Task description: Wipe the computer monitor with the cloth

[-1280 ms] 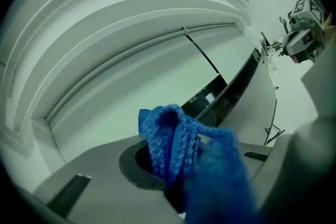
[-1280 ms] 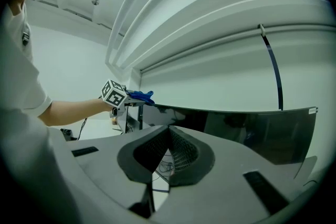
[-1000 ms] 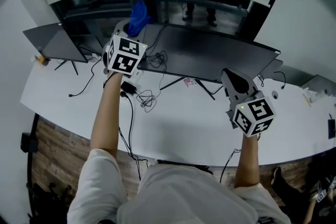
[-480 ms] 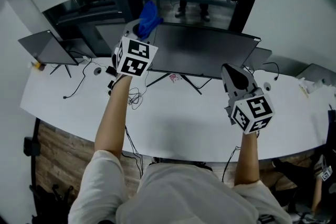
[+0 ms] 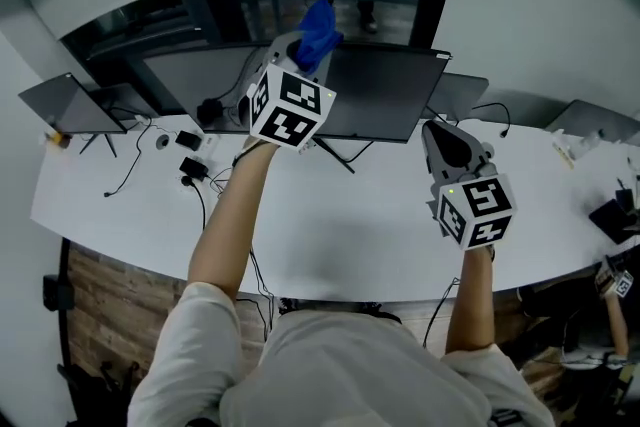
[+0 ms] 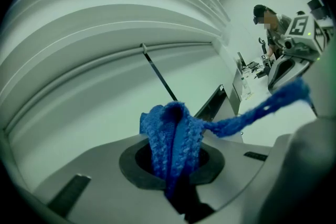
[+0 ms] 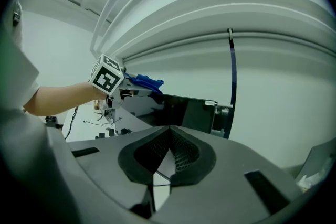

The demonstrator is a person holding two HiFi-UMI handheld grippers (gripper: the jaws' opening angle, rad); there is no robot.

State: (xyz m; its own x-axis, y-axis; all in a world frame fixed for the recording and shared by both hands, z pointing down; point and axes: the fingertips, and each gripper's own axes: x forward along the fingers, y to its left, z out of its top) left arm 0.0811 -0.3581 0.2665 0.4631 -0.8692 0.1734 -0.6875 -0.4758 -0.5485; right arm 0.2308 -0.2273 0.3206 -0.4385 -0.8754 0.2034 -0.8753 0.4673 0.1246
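The dark computer monitor stands on thin legs at the back of the white desk. My left gripper is raised at the monitor's upper left edge and is shut on a blue knitted cloth. In the left gripper view the cloth bunches between the jaws and a tail trails right. The right gripper hovers over the desk before the monitor's right end, shut, with nothing between its jaws. The right gripper view shows the monitor, the cloth and the closed right gripper.
A small dark screen stands at the desk's far left. Cables and power adapters lie left of the monitor. Small devices sit at the desk's right end. A dark glass strip runs behind the desk.
My left gripper has carried the cloth rightward and up along the monitor's top edge. The right gripper has stayed nearly where it was, still shut.
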